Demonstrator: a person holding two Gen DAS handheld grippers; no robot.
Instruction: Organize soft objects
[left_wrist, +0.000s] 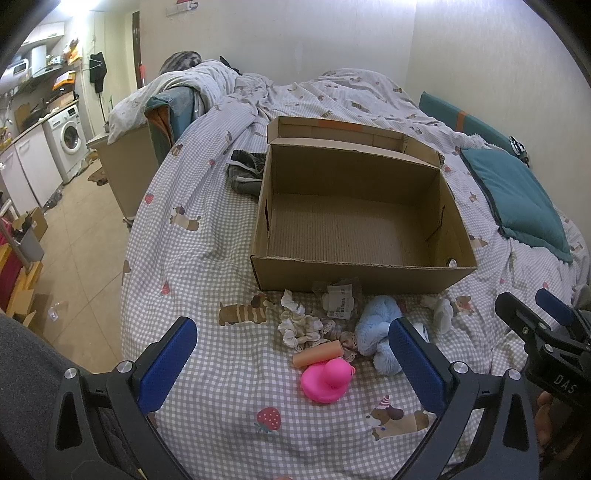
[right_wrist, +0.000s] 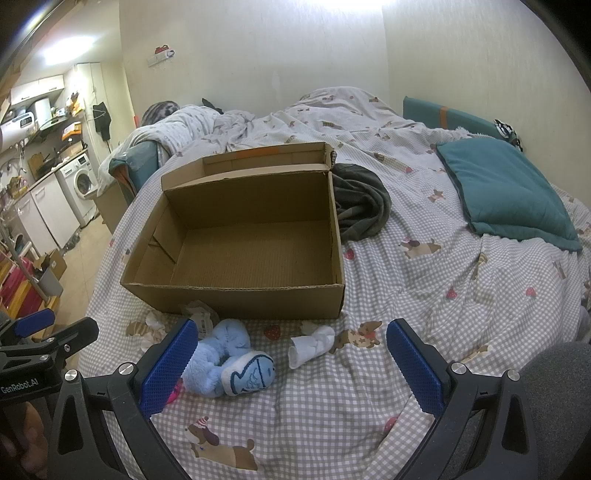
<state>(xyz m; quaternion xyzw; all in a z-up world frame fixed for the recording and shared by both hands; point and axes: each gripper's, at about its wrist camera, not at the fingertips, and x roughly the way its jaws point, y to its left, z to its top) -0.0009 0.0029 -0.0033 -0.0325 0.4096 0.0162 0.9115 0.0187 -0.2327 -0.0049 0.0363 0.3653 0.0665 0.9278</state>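
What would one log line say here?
open brown cardboard box: empty | pink rubber duck: on bed | left gripper: open | right gripper: open

**Count of things on the bed**

One cardboard box (left_wrist: 364, 275), open and with nothing inside; one pink rubber duck (left_wrist: 327, 380); one orange foam roller (left_wrist: 317, 353); one blue plush toy (right_wrist: 225, 363); one rolled white sock (right_wrist: 310, 345); one cream lace scrunchie (left_wrist: 297, 326); one crumpled tagged item (left_wrist: 338, 299); one teal cushion (right_wrist: 509, 192); one dark grey garment (right_wrist: 364, 205); two claws, left claw (left_wrist: 293, 363) and right claw (right_wrist: 291, 363), each with two blue pads.
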